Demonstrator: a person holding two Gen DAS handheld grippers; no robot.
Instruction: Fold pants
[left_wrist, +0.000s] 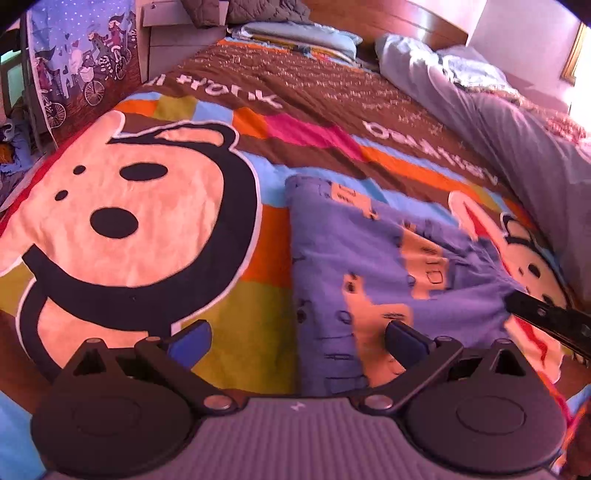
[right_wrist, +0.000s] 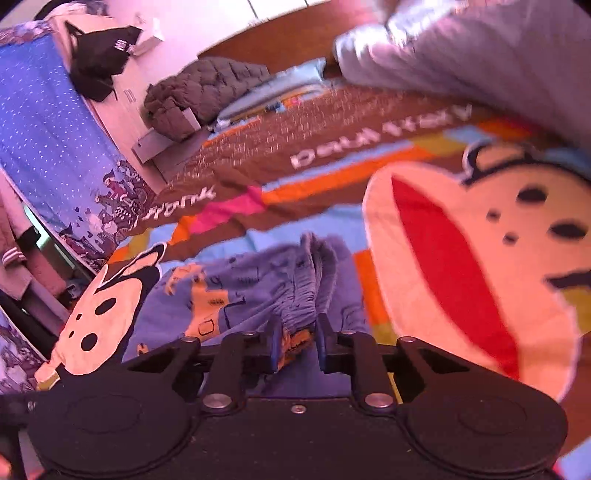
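Note:
Blue pants (left_wrist: 369, 251) with orange prints lie flat on a colourful cartoon bedspread (left_wrist: 129, 203). My left gripper (left_wrist: 297, 339) is open and hovers low over the pants' near left edge. Its right pad is over the cloth and its left pad over the bedspread. In the right wrist view the pants (right_wrist: 236, 284) are bunched at the gathered waistband (right_wrist: 314, 273). My right gripper (right_wrist: 298, 341) is shut on that gathered fabric, which fills the narrow gap between the pads. One of the right gripper's black fingers (left_wrist: 546, 317) shows at the pants' right side in the left wrist view.
A grey duvet (left_wrist: 517, 140) is heaped along the far right of the bed, with a pale blue pillow (left_wrist: 306, 33) at its head. A quilted grey jacket (right_wrist: 207, 92) lies by the headboard. A blue patterned cloth (right_wrist: 48, 147) hangs beside the bed.

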